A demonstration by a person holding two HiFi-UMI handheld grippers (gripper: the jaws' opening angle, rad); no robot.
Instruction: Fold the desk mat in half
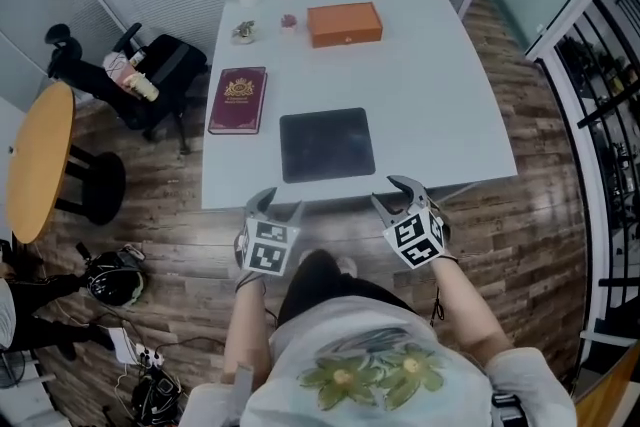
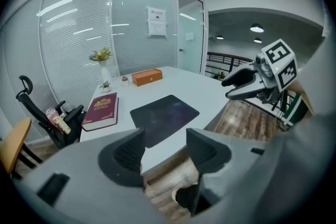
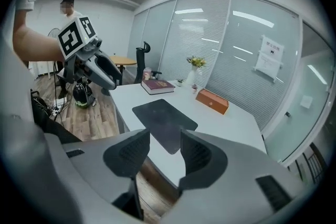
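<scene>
Your left gripper (image 1: 280,205) and right gripper (image 1: 395,193) hang empty, jaws apart, off the table's (image 1: 440,65) near edge. The mat (image 1: 326,144) lies flat by that edge; a shallow pinch may only shove it.

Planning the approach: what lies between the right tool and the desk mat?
Head view: only bare table edge between right tool and desk mat.

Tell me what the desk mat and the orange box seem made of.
Desk mat: thin, dark sheet with a faint sheen, lying flat; probably rubber or faux leather. Orange box: rigid, smooth, sharp-edged; leatherette-covered or coated card, can't tell which.
</scene>
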